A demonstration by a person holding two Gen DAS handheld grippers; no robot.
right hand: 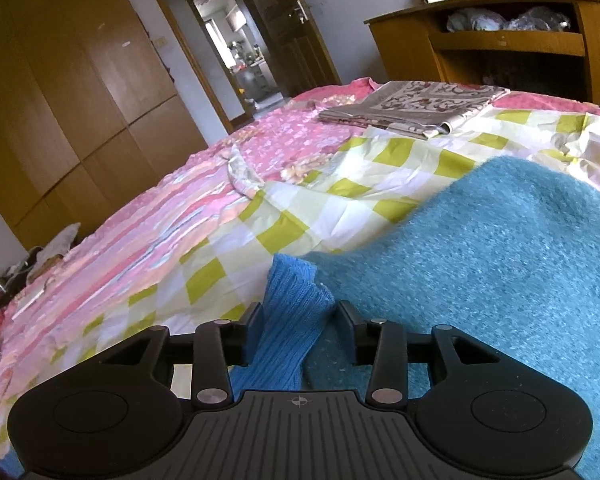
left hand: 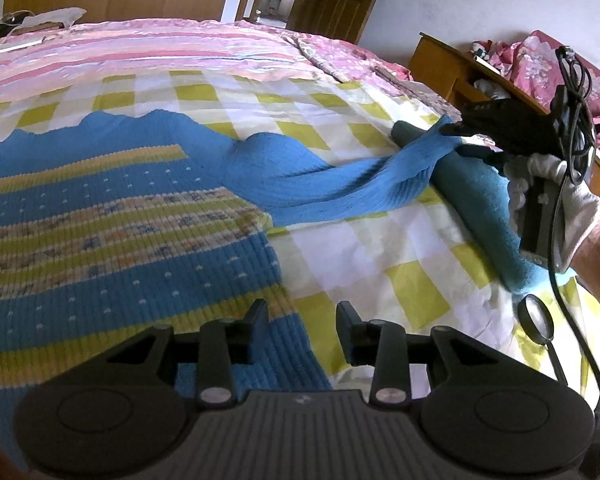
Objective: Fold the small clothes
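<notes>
A blue knitted sweater (left hand: 112, 216) with yellow and patterned stripes lies flat on the checked bed sheet (left hand: 380, 264). Its right sleeve (left hand: 340, 184) stretches out to the right. My right gripper (left hand: 466, 140) is around the sleeve's cuff, which in the right wrist view sits between the fingers (right hand: 296, 312) with gaps at both sides. My left gripper (left hand: 302, 316) is open and empty, hovering over the sweater's lower right edge.
A teal fuzzy garment (right hand: 480, 280) lies under and beside the sleeve cuff; it also shows in the left wrist view (left hand: 480, 200). A folded patterned cloth (right hand: 412, 106) lies further back. A wooden nightstand (right hand: 500, 40) stands beyond the bed. Wardrobes and a door are behind.
</notes>
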